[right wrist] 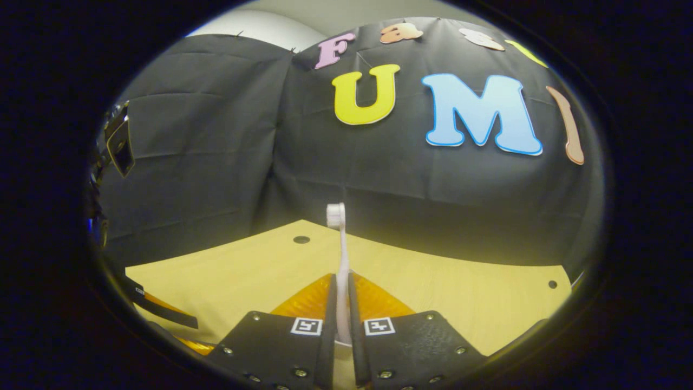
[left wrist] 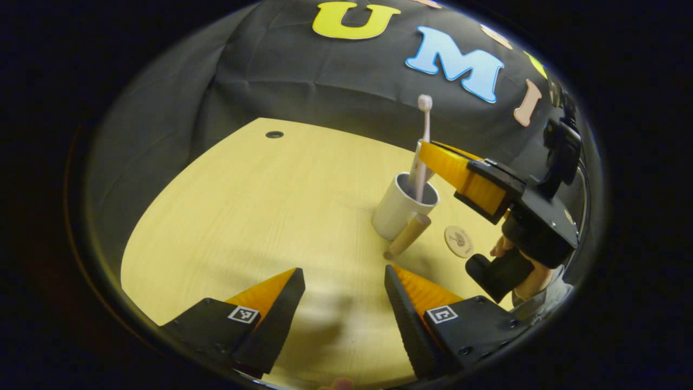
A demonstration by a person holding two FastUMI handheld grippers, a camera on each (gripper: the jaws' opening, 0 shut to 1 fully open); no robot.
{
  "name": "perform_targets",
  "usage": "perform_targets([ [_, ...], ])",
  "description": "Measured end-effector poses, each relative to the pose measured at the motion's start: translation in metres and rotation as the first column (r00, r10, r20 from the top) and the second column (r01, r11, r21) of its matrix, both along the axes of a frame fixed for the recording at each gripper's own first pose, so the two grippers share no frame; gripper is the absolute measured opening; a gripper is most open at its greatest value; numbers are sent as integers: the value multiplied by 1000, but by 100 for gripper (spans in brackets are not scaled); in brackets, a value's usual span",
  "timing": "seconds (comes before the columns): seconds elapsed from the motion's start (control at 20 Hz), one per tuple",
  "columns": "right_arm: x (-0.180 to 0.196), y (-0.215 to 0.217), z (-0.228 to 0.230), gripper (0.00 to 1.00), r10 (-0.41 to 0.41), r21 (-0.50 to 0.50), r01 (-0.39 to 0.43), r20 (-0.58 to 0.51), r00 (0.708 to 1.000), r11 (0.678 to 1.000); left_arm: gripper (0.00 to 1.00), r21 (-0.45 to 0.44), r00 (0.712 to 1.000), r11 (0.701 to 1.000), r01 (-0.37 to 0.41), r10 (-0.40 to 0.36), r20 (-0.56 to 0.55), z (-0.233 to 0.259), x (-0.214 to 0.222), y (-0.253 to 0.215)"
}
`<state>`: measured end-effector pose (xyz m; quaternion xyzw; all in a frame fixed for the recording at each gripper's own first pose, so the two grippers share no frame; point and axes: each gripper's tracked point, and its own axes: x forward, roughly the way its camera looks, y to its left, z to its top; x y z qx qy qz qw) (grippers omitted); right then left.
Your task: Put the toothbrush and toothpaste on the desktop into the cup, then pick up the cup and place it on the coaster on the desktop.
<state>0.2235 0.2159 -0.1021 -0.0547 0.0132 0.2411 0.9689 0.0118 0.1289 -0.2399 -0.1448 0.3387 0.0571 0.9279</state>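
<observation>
While the right gripper [right wrist: 341,303] clamps the toothbrush [left wrist: 423,146] upright, head up, its lower end sits inside the cup [left wrist: 398,208] right of centre; the left gripper [left wrist: 344,287] hangs spread wide.

white cup [left wrist: 398,208] (pale yellow woodgrain desktop [left wrist: 243,216])

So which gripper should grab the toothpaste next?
Left. The left gripper is open with the toothpaste lying ahead beside the cup. The right gripper is shut on the toothbrush.
</observation>
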Motion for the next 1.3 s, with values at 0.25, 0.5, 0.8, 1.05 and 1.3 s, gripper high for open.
perform_targets([
  [0.25,-12,-3,11,61,12,27,-12,-5,1000,1000,96,-21,1000,1000,-23,23,-1,3,-2,-7],
  [0.5,-26,-30,31,79,-36,12,35,16,999,999,96,-42,999,998,-44,44,15,12,1,-16],
  [0.8,-54,-75,66,79,-103,21,103,16,995,994,100,-41,999,999,-25,26,21,20,7,-35],
  [1.05,-85,-112,79,79,-172,12,172,-3,985,985,92,-61,999,998,31,-31,-7,20,14,-57],
  [1.3,-110,-142,82,79,-221,33,222,-35,975,974,96,-48,990,993,106,-110,-83,12,32,-77],
])
